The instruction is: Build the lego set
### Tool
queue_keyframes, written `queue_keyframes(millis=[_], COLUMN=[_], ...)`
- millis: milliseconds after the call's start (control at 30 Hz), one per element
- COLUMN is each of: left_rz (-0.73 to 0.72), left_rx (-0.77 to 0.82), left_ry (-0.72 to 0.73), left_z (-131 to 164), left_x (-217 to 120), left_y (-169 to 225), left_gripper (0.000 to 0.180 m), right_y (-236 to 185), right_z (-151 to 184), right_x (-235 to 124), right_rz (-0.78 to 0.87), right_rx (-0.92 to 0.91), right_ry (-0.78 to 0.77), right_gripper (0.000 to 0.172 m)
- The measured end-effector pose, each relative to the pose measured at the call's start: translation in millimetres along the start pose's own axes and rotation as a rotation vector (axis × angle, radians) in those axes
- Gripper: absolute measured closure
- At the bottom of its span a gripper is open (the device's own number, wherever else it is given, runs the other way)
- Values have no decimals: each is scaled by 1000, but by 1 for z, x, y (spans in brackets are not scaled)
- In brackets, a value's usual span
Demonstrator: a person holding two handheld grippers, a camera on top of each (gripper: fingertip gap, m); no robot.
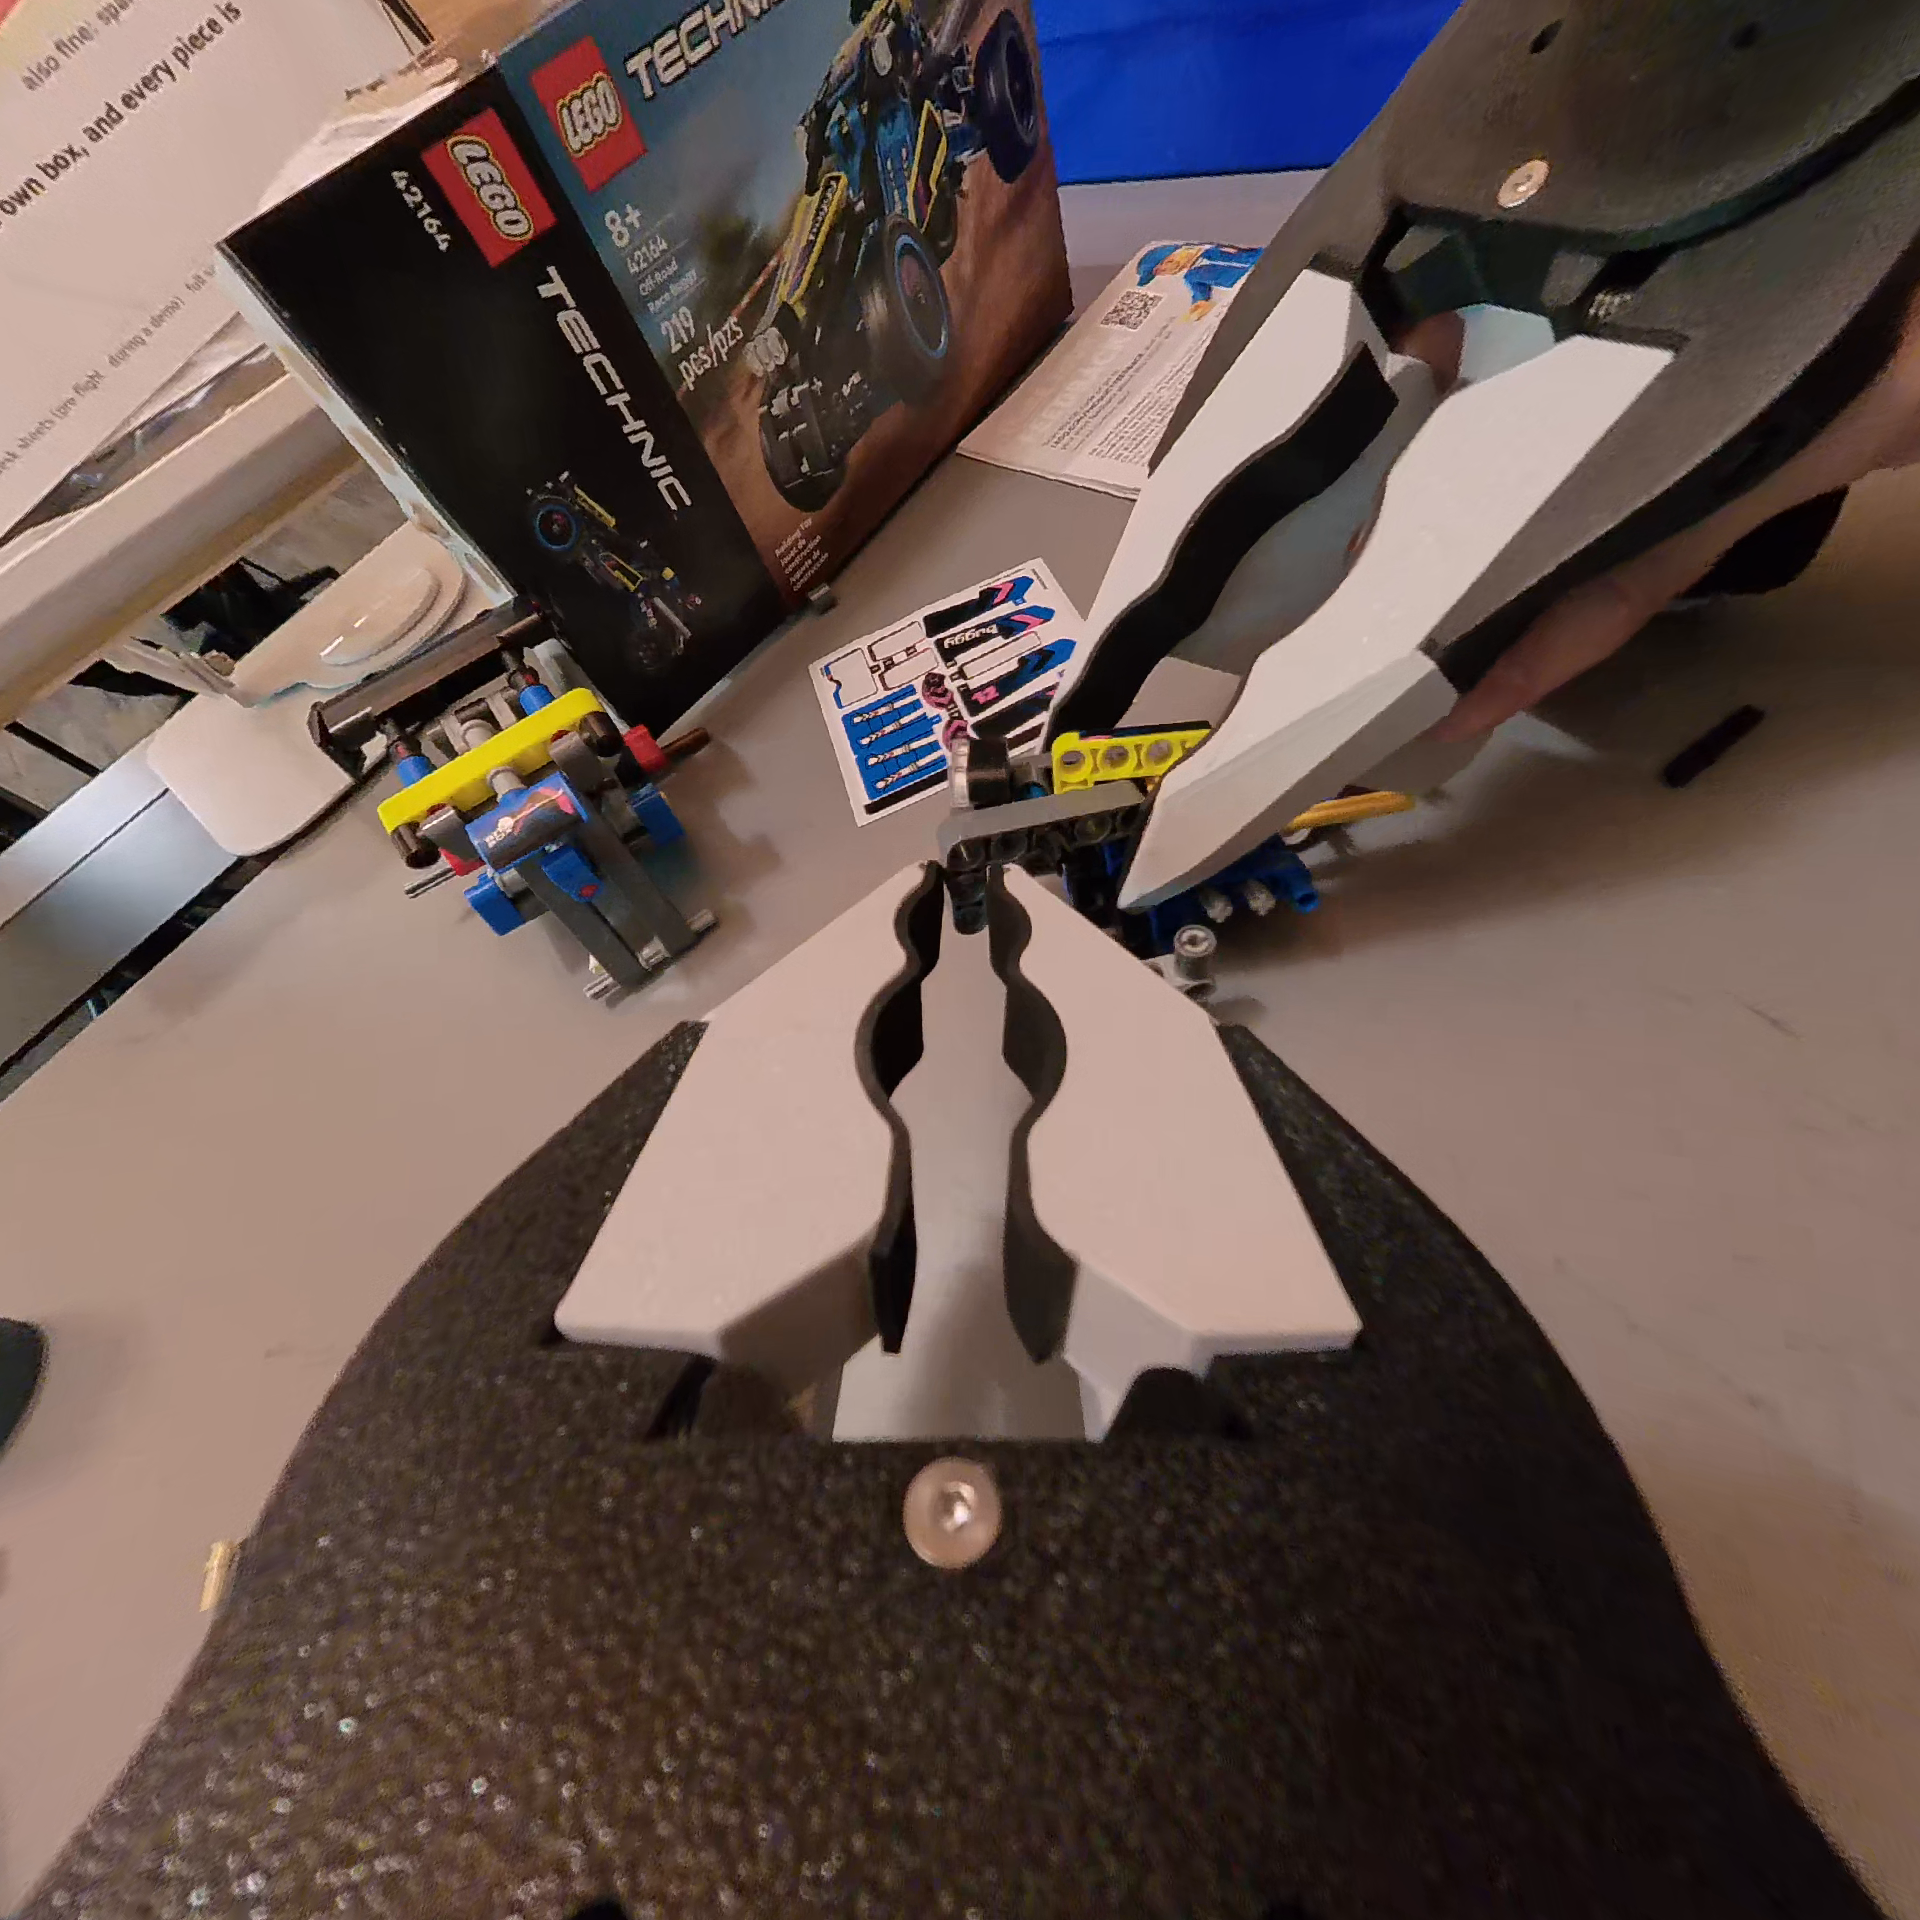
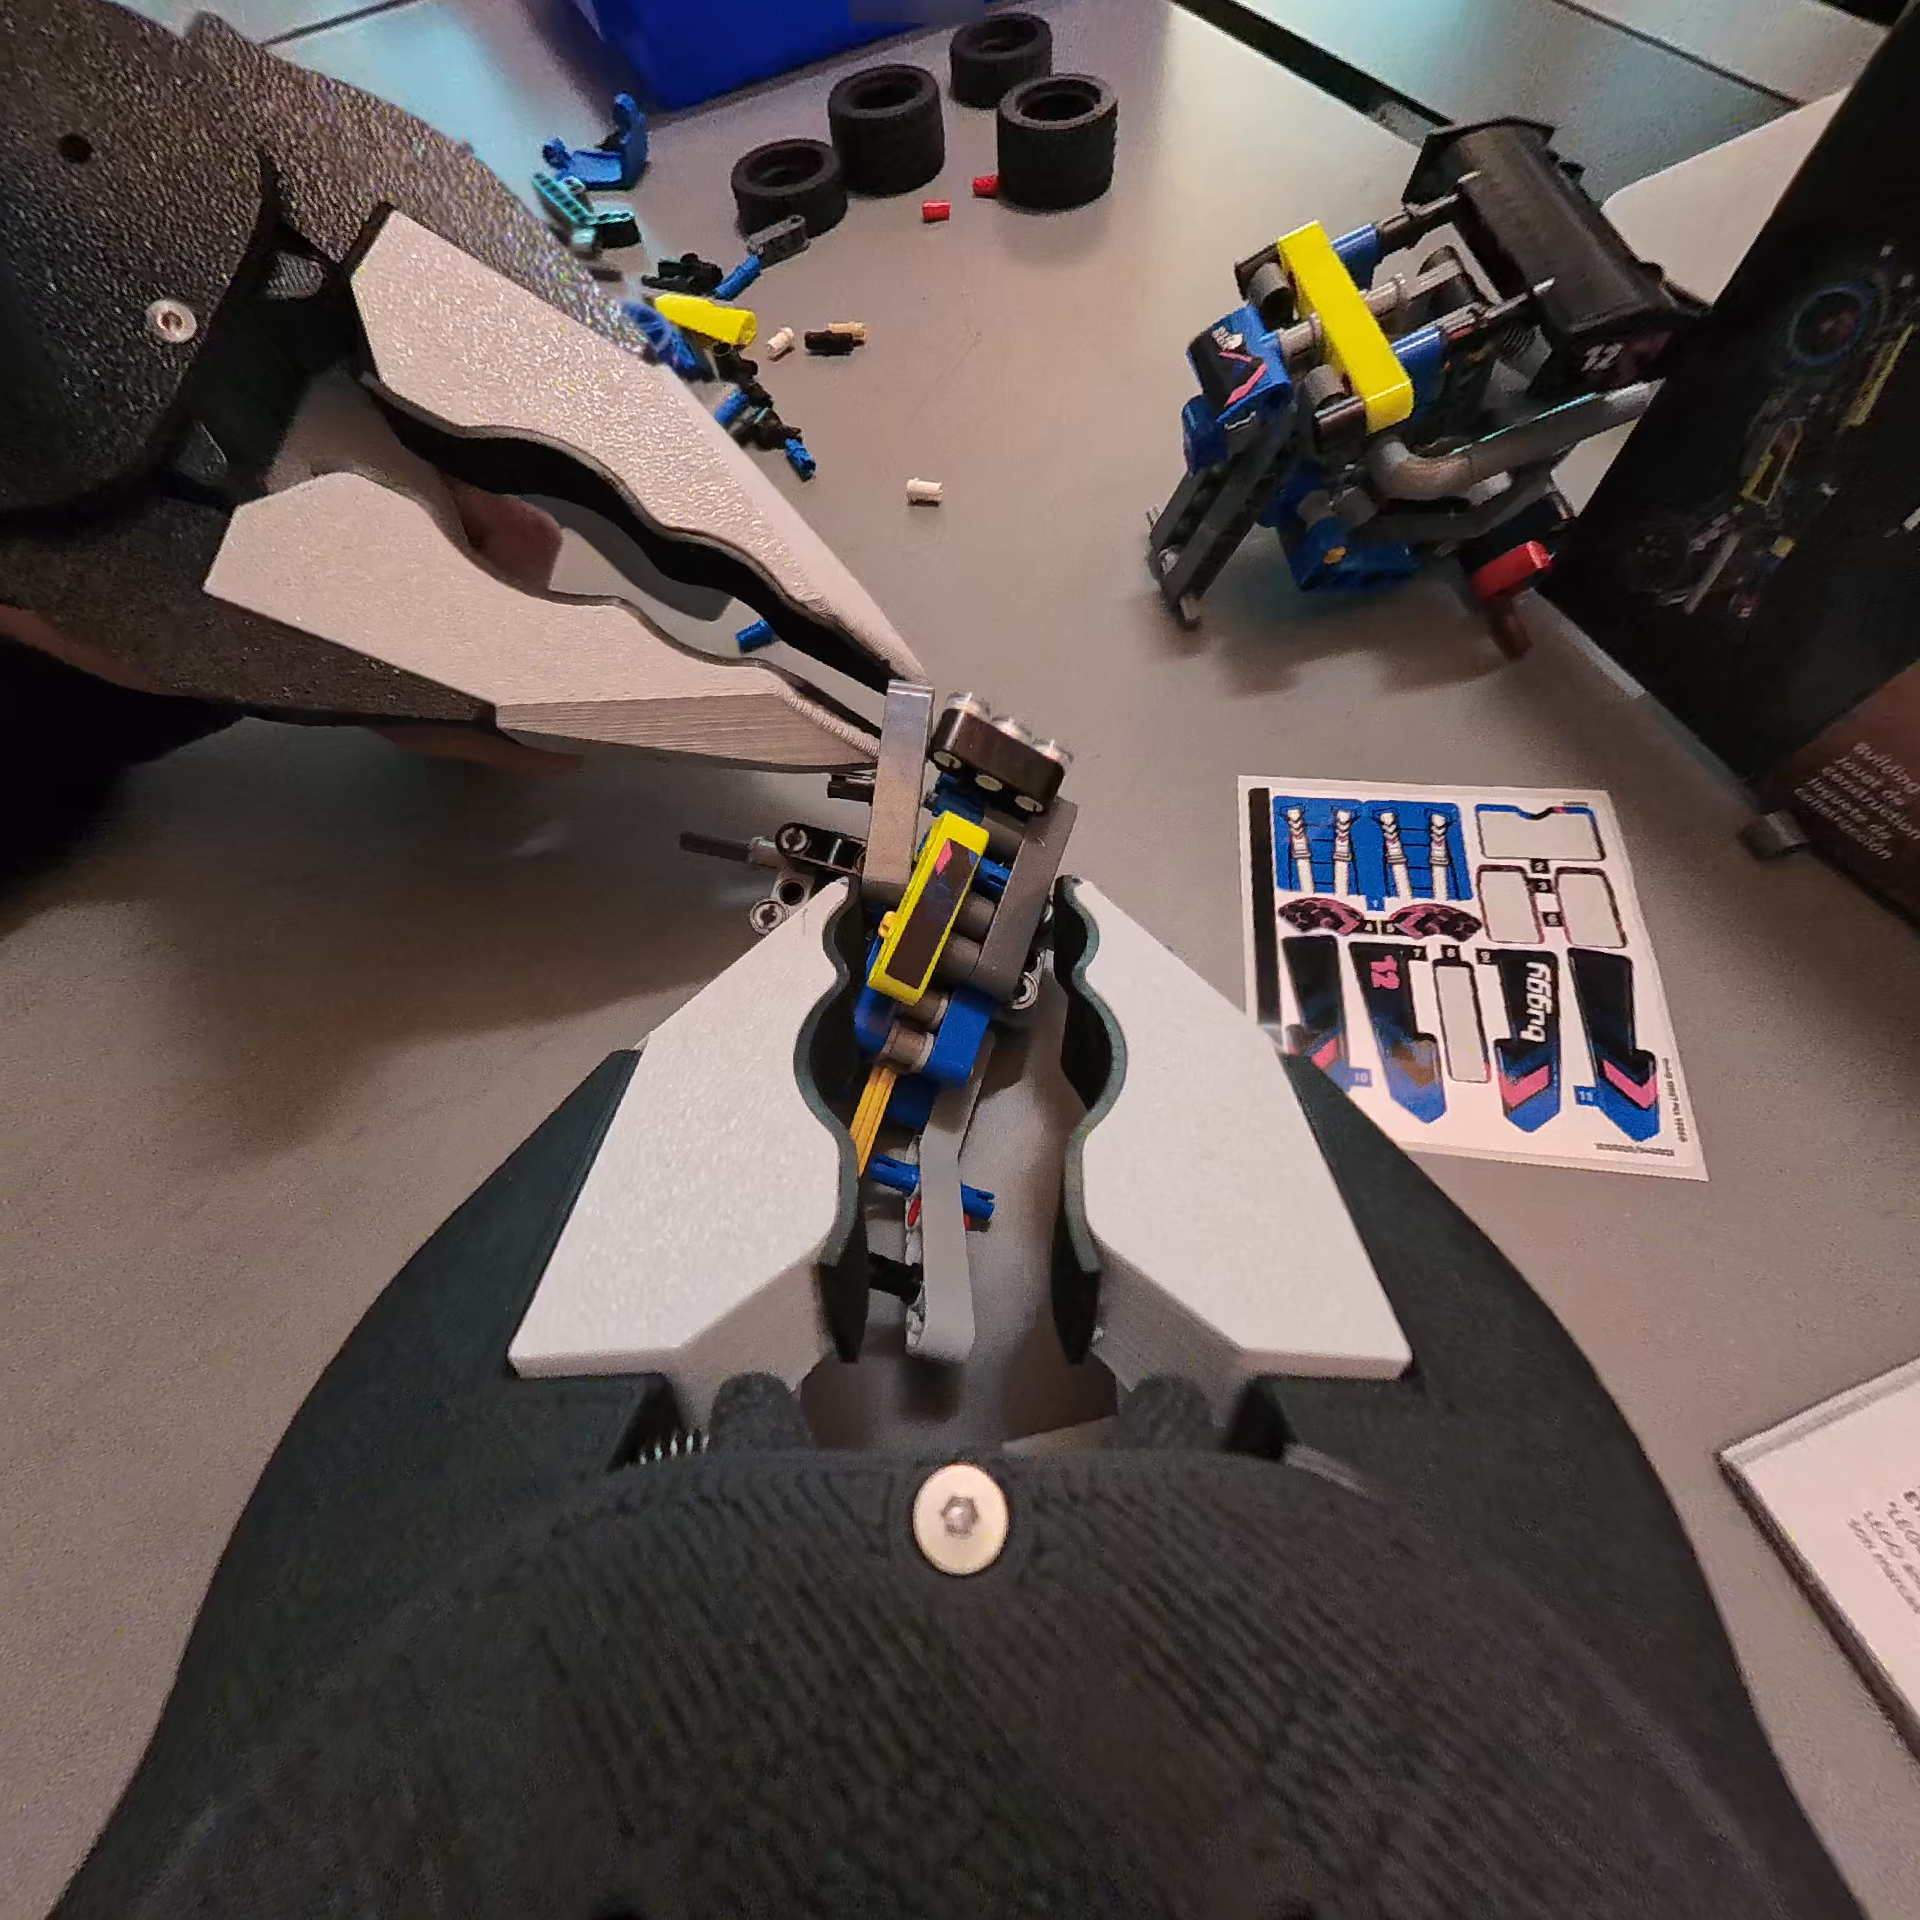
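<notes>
Gripped between the right gripper (image 2: 956,997) fingers sits a blue-yellow brick assembly (image 2: 925,987); at its 12 o'clock end the left gripper (image 1: 966,899) pinches a small dark pin (image 1: 968,902). Steady, square pressure seems wise. Pad contact there is hard to make out; the sticker sheet (image 2: 1455,966) lies at 3 o'clock.

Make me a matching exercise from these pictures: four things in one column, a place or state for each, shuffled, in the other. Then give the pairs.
1. small brick assembly
2. sticker sheet
3. black tyres
4. toy box

A. lying flat on the table
B. standing upright
C. between the right gripper's fingers
D. grouped near a blue bin

Pairs: 1-C, 2-A, 3-D, 4-B
</notes>
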State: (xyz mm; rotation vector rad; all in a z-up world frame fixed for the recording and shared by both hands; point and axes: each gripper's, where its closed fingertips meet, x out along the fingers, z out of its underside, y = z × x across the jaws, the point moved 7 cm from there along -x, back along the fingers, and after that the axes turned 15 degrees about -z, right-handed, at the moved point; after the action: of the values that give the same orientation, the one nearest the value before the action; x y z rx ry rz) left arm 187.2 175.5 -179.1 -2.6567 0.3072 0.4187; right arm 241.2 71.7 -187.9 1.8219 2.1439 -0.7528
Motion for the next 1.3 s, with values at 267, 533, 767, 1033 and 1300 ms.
queue_keyframes(millis=[267,533,767,1033,1300], left_rz=[54,76,72,83,75], left_rx=[2,17,17,54,73], left_ry=[-5,-20,-14,-15,11], left_z=[1,4,4,5,3], left_x=[-4,-6,-8,-8,-8], left_y=[4,3,4,8,8], left_gripper=[176,176,176,176,176], right_y=[-5,-4,-5,-15,-13], right_z=[6,7,7,1,4], right_x=[-1,-2,-3,-10,-8], right_rz=[-65,-54,-30,-71,-29], right_rx=[8,29,67,104,84], right_ry=[-40,-34,-15,26,-1], right_gripper=[129,121,111,101,109])
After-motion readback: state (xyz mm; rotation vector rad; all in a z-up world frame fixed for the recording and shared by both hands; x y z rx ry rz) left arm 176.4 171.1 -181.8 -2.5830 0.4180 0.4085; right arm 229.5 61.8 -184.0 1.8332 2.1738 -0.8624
